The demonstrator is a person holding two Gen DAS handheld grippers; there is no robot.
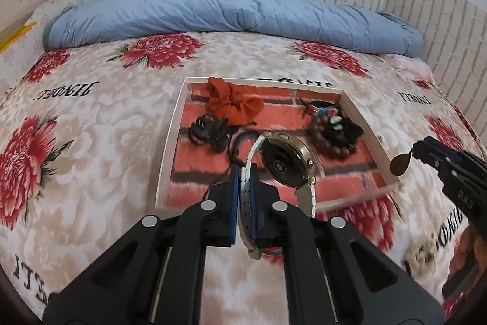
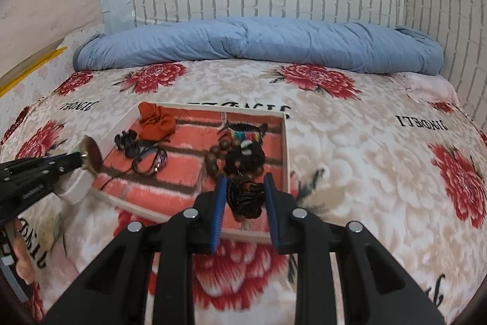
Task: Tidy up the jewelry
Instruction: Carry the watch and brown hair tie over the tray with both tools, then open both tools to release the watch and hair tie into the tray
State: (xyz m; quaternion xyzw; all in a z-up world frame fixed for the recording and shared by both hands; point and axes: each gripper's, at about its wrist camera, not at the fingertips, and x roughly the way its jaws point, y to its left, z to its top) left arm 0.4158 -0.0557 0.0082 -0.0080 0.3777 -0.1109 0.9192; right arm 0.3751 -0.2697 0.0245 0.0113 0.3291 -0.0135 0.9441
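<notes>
A white-rimmed tray [image 1: 171, 142] with a red brick-pattern floor lies on the bed; it also shows in the right wrist view [image 2: 286, 142]. My left gripper [image 1: 246, 175] is shut on the white band of a gold watch [image 1: 286, 160] and holds it over the tray's near edge. My right gripper [image 2: 245, 185] holds a dark, leaf-shaped woven ornament [image 2: 245, 197] between its pads over the tray's near right corner; from the left wrist view it hangs as a brown drop [image 1: 401, 164]. In the tray lie an orange scrunchie [image 1: 234, 101], black hair ties [image 1: 207, 131], a wooden bead bracelet [image 1: 327, 139] and a multicoloured band [image 1: 324, 111].
The bed has a floral cover [image 1: 91, 124] with red flowers. A rolled blue quilt [image 1: 231, 14] lies along the brick-pattern wall at the back. Yellow strips [image 1: 16, 34] sit at the far left edge.
</notes>
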